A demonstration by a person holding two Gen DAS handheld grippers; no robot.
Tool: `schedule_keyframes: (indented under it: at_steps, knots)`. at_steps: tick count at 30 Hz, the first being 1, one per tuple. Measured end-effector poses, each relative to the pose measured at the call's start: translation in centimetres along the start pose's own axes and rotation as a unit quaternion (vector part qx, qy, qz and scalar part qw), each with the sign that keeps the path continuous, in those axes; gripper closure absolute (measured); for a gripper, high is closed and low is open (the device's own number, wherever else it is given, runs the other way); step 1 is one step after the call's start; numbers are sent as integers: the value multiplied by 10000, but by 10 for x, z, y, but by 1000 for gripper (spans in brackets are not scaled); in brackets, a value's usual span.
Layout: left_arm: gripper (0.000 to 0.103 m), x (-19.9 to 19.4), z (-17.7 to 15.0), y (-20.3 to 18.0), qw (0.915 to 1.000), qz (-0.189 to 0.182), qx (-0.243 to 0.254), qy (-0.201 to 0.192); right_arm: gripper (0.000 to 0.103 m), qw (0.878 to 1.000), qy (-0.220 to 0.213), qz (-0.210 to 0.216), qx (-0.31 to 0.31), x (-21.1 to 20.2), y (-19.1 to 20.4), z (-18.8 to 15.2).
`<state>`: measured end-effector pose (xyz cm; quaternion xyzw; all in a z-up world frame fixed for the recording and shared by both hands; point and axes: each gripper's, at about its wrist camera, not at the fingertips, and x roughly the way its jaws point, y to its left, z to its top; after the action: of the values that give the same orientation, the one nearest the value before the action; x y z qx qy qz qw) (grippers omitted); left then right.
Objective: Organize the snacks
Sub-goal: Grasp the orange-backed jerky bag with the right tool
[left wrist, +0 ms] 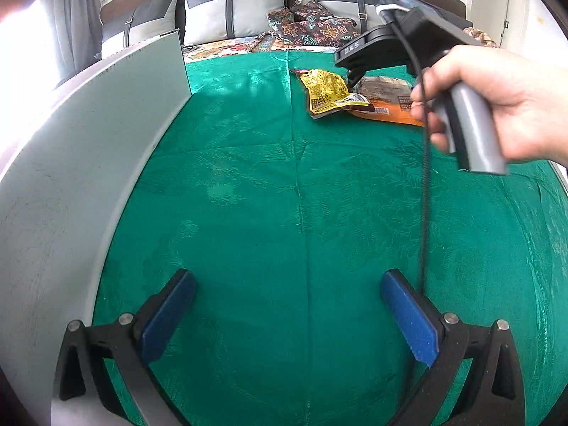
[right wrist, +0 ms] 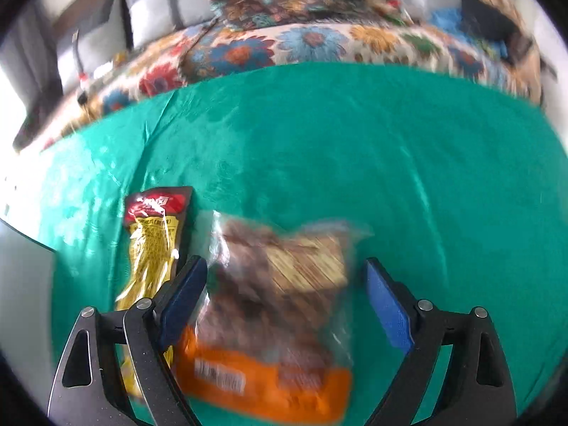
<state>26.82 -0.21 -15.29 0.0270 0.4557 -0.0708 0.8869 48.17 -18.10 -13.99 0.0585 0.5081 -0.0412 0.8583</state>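
Green cloth (left wrist: 269, 184) covers the work surface, a centre crease running away from the left wrist camera toward a floral bedspread (right wrist: 319, 46) and grey pillows (left wrist: 230, 10) behind. A pale grey box wall (left wrist: 88, 149) stands upright along the cloth's left edge in the left wrist view.

Right hand (left wrist: 497, 106): fist wrapped round a grey pistol handle, thumb side toward the camera, black gripper body tipped forward and down over the snacks; a black cable hangs from it. Right gripper (right wrist: 285, 301) stands wide open, blue pads well apart, straddling the orange-and-clear packet (right wrist: 269, 319) without pressing it. The left pad sits at that packet's clear edge; contact cannot be told through the blur. Nothing held.

Left gripper (left wrist: 287, 316): pitched down over bare cloth, jaws wide, blue pads empty, just beside the box wall.

Orange-and-clear packet: lies flat at the cloth's far right in the left wrist view, brown contents showing, long axis running away from the right wrist camera, orange barcode end nearest it, clear end pointing to the bedspread.

Yellow packet (right wrist: 152, 248): lies flat just left of the orange one, near-parallel, red-topped end pointing away from the right wrist camera, lower end passing under the right gripper's left finger (right wrist: 184, 301). In the left wrist view its barcode corner (left wrist: 351, 101) overlaps the orange packet's edge.
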Motion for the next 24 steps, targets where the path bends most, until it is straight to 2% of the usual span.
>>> schedule_keyframes:
  at_steps: [3, 6, 10, 15, 18, 21, 24]
  knots:
    - [0, 1, -1, -1, 10000, 0, 1, 0, 10, 9996, -214, -128, -153, 2, 2, -7]
    - [0, 1, -2, -2, 10000, 0, 2, 0, 13, 9976, -245, -62, -649, -1, 0, -17]
    - [0, 1, -2, -2, 10000, -2, 2, -1, 36, 9963, -172, 268, -802, -21, -19, -30]
    - [0, 1, -2, -2, 10000, -3, 3, -1, 36, 9914, -27, 707, -1098, -48, -56, -73]
    - [0, 1, -2, -2, 10000, -4, 3, -1, 36, 9870, -49, 863, -1356, -73, -87, -116]
    - [0, 0, -1, -1, 10000, -27, 3, 16, 33, 9859, -256, 931, -1364, -100, -119, -167]
    - [0, 14, 27, -8, 9983, -274, 242, 443, 22, 9868, -546, 842, -1269, -120, -141, -209]
